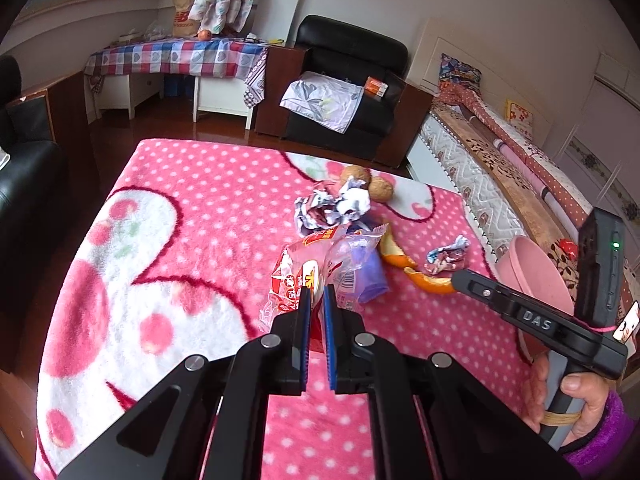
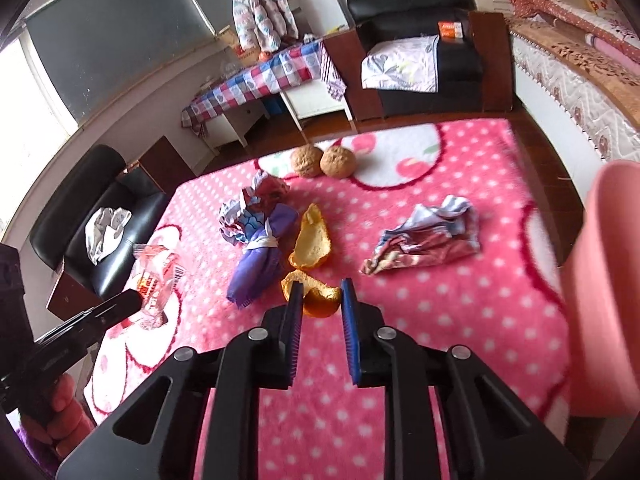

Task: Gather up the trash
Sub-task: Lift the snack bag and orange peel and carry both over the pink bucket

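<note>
My left gripper (image 1: 317, 294) is shut on a clear red-printed snack wrapper (image 1: 296, 276), also seen in the right wrist view (image 2: 158, 276). My right gripper (image 2: 320, 288) is open, its fingers on either side of an orange peel piece (image 2: 316, 296). A second peel (image 2: 312, 240), a purple wrapper (image 2: 260, 256), a crumpled paper ball (image 2: 252, 204), a crumpled wrapper (image 2: 424, 240) and two walnuts (image 2: 324, 160) lie on the pink dotted blanket (image 2: 460, 320). A pink bin (image 2: 604, 280) stands at the right edge, also in the left wrist view (image 1: 532, 272).
A black armchair (image 2: 416, 40) and a checked-cloth table (image 2: 256, 80) stand beyond the blanket. A bed (image 1: 500, 168) runs along the right. Another black chair (image 2: 88, 220) sits at the left edge.
</note>
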A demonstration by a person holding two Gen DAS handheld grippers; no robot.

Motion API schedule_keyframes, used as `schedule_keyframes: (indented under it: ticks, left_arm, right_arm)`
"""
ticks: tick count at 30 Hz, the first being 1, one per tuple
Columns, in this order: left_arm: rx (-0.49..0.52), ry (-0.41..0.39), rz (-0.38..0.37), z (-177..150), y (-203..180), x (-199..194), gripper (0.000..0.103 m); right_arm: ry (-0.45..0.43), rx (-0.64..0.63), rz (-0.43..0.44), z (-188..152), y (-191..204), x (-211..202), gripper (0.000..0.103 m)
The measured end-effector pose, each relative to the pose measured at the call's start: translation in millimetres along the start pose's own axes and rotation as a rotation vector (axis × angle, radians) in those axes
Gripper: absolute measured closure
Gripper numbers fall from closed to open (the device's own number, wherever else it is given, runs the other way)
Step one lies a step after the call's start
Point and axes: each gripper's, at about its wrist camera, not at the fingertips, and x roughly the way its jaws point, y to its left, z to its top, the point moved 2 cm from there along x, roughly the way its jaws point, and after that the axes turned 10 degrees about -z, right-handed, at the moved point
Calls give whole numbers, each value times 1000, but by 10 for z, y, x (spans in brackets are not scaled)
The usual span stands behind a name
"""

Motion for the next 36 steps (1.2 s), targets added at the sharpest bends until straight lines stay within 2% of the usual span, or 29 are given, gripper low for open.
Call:
schedule_keyframes:
  ticks: [10,18,27,36]
  left_arm:
    - [55,4,-51,22,-391,-13,97]
    - [126,21,-103,41,-817,66,97]
    - [207,52,-152,31,-1292,234,97]
    - [303,84,-222,25,-1876,439,97]
  right_arm:
    - [-114,78,-28,-48,-393,-592,84]
    - [-187,194,-98,-106,-951,-976,84]
    - [-234,292,-204,-214,-1521,-1210,84]
    - [-265,325,-299,-326,-1890,-1358,84]
